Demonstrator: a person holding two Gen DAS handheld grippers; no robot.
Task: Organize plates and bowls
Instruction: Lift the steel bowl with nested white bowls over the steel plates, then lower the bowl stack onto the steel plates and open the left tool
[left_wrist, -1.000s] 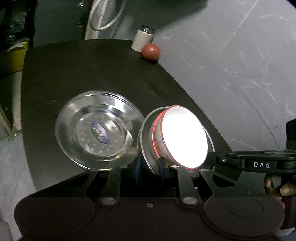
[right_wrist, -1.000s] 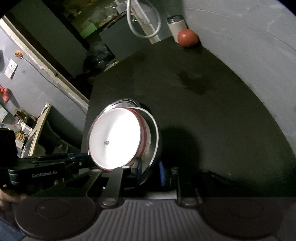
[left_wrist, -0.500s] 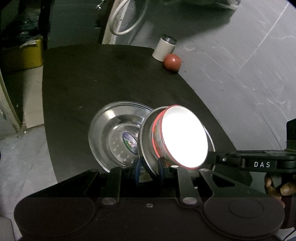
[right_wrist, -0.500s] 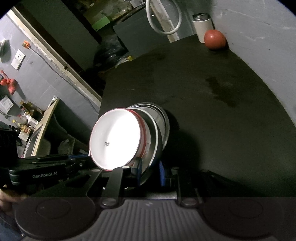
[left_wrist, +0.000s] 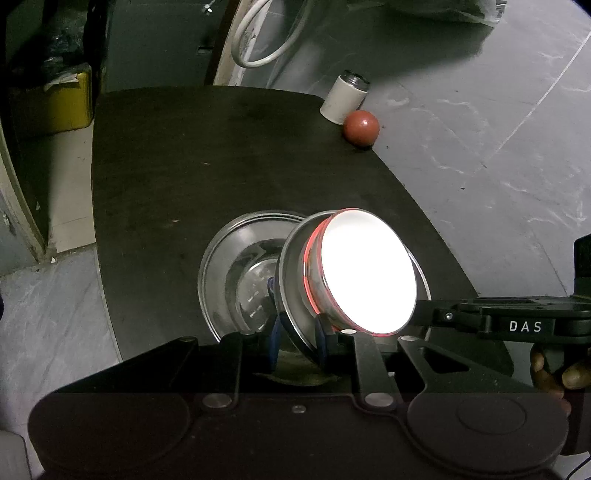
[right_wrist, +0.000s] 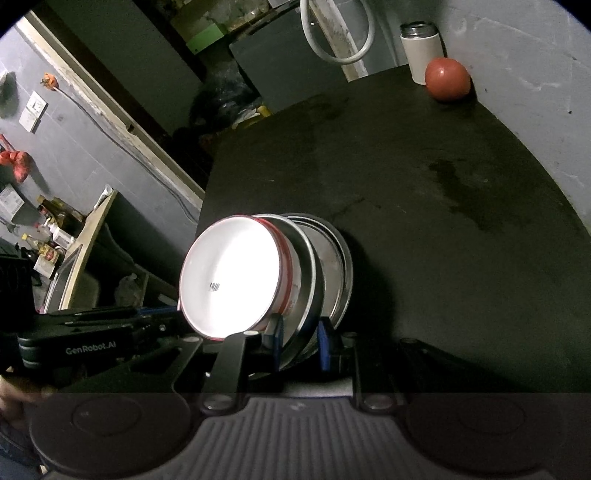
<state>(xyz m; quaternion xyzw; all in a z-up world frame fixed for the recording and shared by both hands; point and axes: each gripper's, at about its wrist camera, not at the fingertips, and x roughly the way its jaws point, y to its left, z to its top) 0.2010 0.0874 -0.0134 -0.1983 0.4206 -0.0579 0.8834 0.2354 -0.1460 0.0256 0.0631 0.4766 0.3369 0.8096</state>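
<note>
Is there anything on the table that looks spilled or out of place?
Yes. A dark stain, like a dried spill, marks the black table. A red ball sits loose at the far edge beside a white canister.

Opposed close wrist views, shared table

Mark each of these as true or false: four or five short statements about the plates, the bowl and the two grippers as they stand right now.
1. Both grippers clamp the rim of the same steel plate. True.
2. The white bowl with the red rim sits on that held plate. True.
3. The second steel plate is lifted by the left gripper. False: it lies on the black table, partly behind the held plate.
4. The red ball lies inside the bowl. False: it rests at the table's far edge, beside the white canister.
5. The right gripper stands open and empty. False: it is shut on the plate's rim.
</note>
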